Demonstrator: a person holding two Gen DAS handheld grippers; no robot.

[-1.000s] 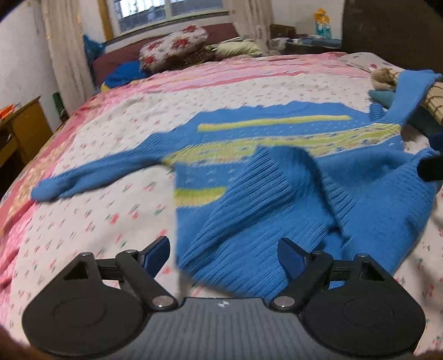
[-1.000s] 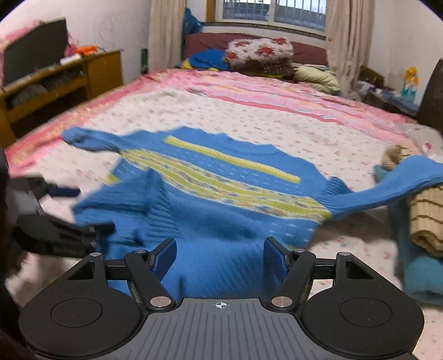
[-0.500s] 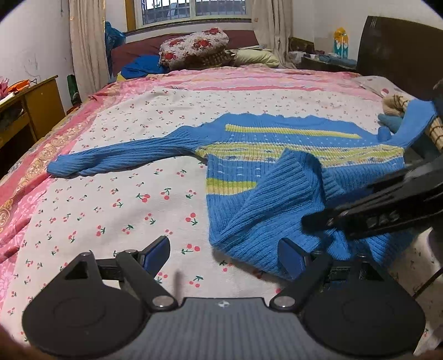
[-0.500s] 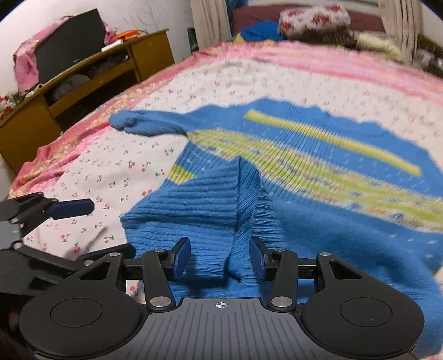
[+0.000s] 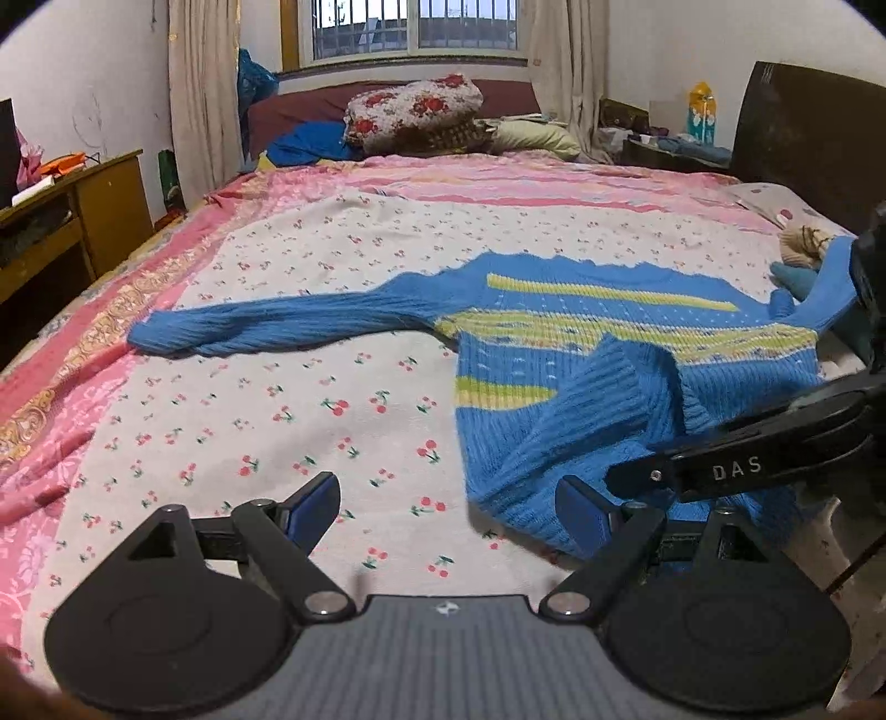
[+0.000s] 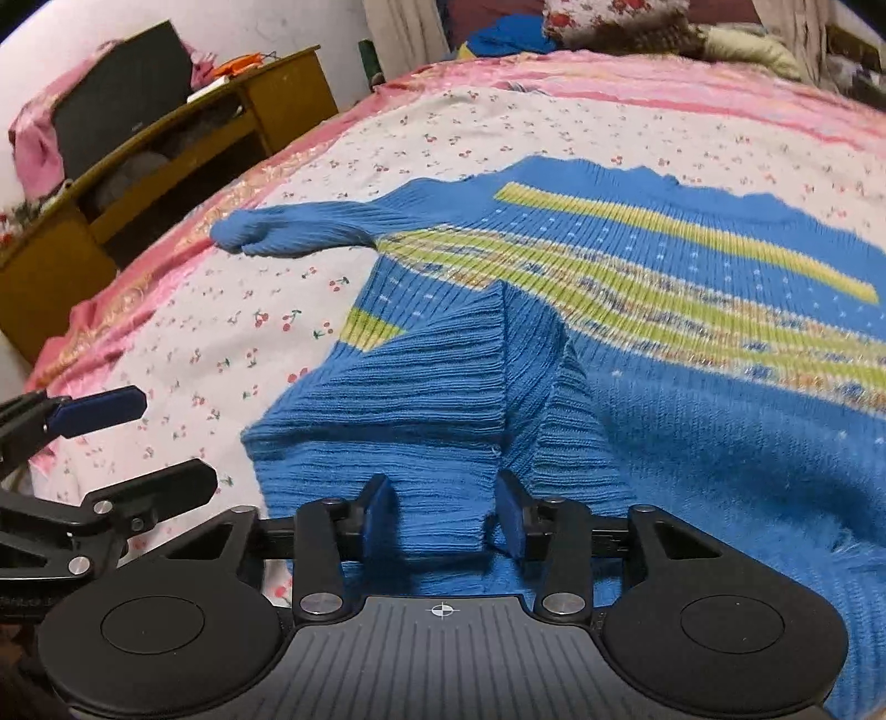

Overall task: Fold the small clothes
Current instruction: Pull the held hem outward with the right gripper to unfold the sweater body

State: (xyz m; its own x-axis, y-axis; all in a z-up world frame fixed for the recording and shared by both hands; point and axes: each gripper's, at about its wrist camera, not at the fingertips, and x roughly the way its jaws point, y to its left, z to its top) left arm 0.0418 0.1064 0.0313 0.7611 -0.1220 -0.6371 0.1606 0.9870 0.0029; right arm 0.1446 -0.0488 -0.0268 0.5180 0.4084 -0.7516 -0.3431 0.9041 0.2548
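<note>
While our right claw (image 6: 443, 512) closes around the sweater (image 6: 637, 343) hem, not yet clamped, thick knit may slip; left claw (image 5: 448, 509) gapes empty.

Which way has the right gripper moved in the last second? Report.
Yes: the right gripper moved down and forward onto the sweater, the pillow sliding to its view's top edge. Its jaws have just been closing, the sweater's hem between them.

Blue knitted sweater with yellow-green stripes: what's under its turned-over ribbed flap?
The blue knitted sweater lies on the cherry-print bedsheet. Its turned-over ribbed flap rests on the sweater's body; anything beneath is hidden.
</note>
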